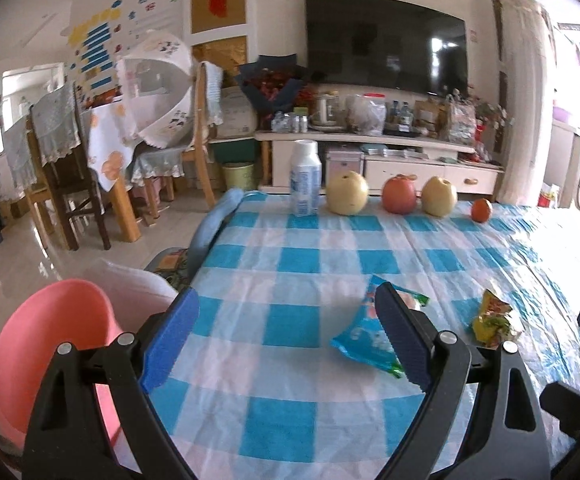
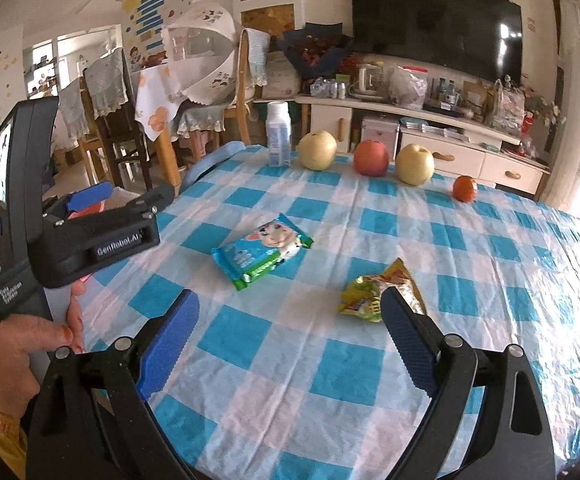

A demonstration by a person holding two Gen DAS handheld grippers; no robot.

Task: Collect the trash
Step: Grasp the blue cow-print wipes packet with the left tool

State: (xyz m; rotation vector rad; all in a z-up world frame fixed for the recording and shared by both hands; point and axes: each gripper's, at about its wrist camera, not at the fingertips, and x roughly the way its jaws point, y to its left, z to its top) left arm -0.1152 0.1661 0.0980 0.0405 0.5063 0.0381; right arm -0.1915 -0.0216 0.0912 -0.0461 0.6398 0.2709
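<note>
Both claws are hovering over a tabletop [image 2: 370, 380] covered w/ a glossy, slightly wrinkled blue-and-white checked plastic cloth.

Left claw [image 1: 286, 340] is standing wide open, nothing between its ribbed blue pads; black angular frame w/ silver rivets. A flat blue wrapper [image 1: 364, 340], rectangular, shiny film w/ green crimped ends, is lying on the cloth just beside and partly behind the right-hand pad. A pink plastic bin [image 1: 46, 356], round and smooth w/ a white liner, is sitting off the tabletop's left edge, below it.

Right claw [image 2: 290, 344] is also gaping open, empty. A crumpled yellow wrapper [image 2: 366, 296], foil-like and creased, is lying right at its right-hand pad's tip; whether it's touching, can't tell. The blue wrapper is lying flat further in, near mid-cloth, cartoon animal print facing up. In the right wrist view the left claw is showing from the side, gripped by a hand [image 2: 14, 344] w/ a mustard knit cuff.

Along the far edge, in a row: a white plastic bottle [image 1: 305, 178], upright, cylindrical w/ blue label; a round yellow pear [image 1: 347, 194]; a red apple [image 1: 399, 196]; a second pear [image 1: 439, 196]; a small orange fruit [image 1: 482, 210], well apart from the wrappers.
</note>
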